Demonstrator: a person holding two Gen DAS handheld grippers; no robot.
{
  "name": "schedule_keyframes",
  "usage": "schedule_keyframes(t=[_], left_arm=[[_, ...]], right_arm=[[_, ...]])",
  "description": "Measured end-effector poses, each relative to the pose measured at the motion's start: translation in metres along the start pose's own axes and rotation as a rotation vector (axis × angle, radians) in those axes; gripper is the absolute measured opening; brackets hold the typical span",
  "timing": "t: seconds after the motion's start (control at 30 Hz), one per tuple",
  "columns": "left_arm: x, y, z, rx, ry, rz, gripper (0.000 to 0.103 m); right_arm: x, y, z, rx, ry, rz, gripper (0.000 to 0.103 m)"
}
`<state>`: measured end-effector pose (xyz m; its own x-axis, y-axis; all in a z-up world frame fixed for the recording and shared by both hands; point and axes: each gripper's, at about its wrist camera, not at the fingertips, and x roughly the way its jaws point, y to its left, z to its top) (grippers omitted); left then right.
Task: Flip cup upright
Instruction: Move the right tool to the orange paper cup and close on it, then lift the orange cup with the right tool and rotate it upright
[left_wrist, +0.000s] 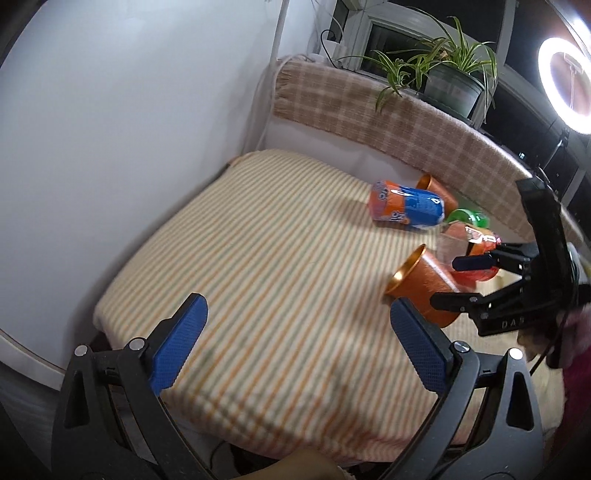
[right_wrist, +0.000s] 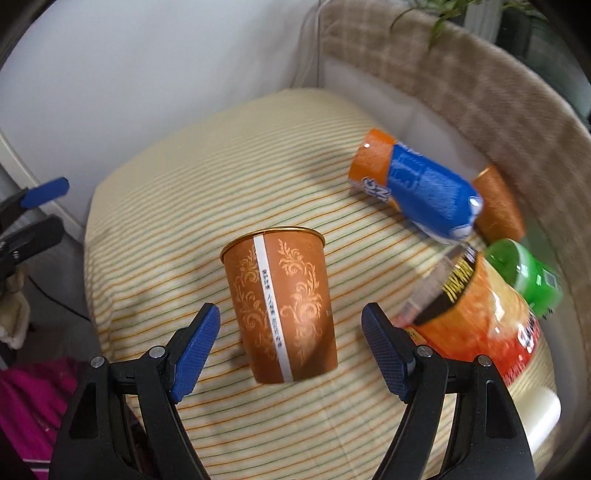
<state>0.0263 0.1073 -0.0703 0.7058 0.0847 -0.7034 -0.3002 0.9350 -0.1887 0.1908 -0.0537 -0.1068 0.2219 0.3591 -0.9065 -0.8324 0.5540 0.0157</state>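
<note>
- On the striped bench (right_wrist: 155, 206) we saw the cup (right_wrist: 282, 306) lying on its side.
- Right gripper (right_wrist: 291, 345) fingers were spread around the cup; left gripper (left_wrist: 299, 341) fingers were spread, empty.

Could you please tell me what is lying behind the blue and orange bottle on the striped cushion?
A second brown cup lies on its side behind the blue and orange bottle, near the cushion's back edge. The bottle covers its mouth end here.

Orange paper cup (right_wrist: 284, 310): matt paper wall – pale scroll print, shiny gold rim.
Striped cream cloth (right_wrist: 221, 177): soft woven fabric, matt.
Blue-and-orange snack bag (right_wrist: 421, 192): glossy plastic film.
Blue finger pads (right_wrist: 194, 354): textured, dimpled – on black matt plastic.
</note>
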Motion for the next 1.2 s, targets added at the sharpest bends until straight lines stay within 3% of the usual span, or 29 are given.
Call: schedule_keyframes(t=[0.23, 0.33, 0.37, 0.57, 0.83, 1.0, 1.2], left_arm=[[0.002, 0.006, -0.001, -0.004, 0.009, 0.0, 0.101], [0.003, 0.006, -0.001, -0.008, 0.006, -0.002, 0.101], [0.002, 0.006, 0.0, -0.007, 0.004, -0.004, 0.101], [0.0, 0.004, -0.001, 0.0, 0.001, -0.014, 0.101], [-0.005, -0.007, -0.001, 0.038, -0.01, -0.046, 0.101], [-0.004, -0.023, -0.002, 0.082, -0.005, -0.085, 0.101], [-0.002, -0.045, -0.004, 0.13, 0.0, -0.13, 0.101]], right_arm=[[0.024, -0.003, 0.01, 0.011, 0.083, 0.04, 0.077], [0.035, -0.005, 0.015, 0.031, 0.103, 0.062, 0.064], [0.039, -0.006, 0.016, 0.044, 0.109, 0.071, 0.064], [0.045, -0.011, 0.018, 0.124, 0.101, 0.099, 0.063], [0.026, -0.016, -0.011, 0.281, 0.061, 0.099, 0.063], [0.007, -0.028, -0.047, 0.475, 0.015, 0.098, 0.063], [-0.008, -0.044, -0.103, 0.8, -0.054, 0.1, 0.063]])
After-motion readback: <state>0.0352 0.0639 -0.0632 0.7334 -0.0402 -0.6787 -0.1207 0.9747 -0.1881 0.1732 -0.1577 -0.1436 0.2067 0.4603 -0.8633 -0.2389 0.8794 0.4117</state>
